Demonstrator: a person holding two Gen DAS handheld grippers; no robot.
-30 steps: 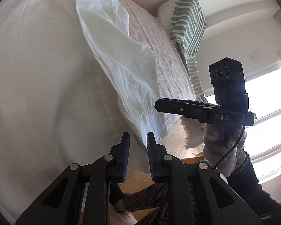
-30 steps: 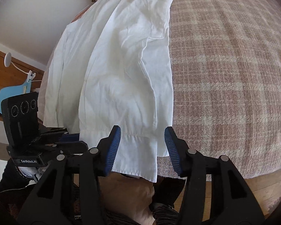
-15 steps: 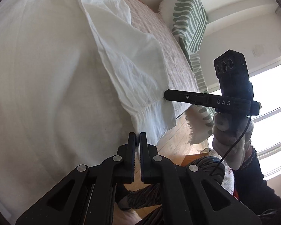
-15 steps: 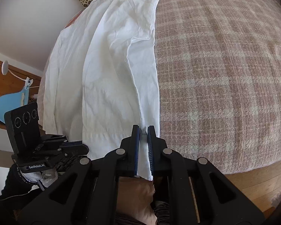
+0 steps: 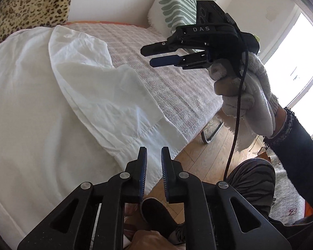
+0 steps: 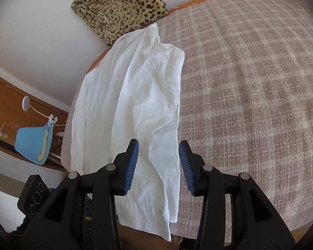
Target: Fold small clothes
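A white garment lies spread on the bed, one sleeve folded over its body and the near hem hanging at the bed's edge. My left gripper hovers just above that hem with a narrow gap; its jaws are opening and nothing is between them. A gloved hand holds my right gripper in the air over the blanket. In the right wrist view, the right gripper is above the garment. Its jaws are opening and the pads are clear of the cloth.
A pink plaid blanket covers the bed. A leopard pillow and a green striped pillow lean on the far wall. Wooden floor and the person's leg lie below the bed edge. A blue chair stands at left.
Both grippers were open, then shut at the garment's near hem half a second ago. Now both stand open again, raised and drawn back from the cloth. The left view has rolled.
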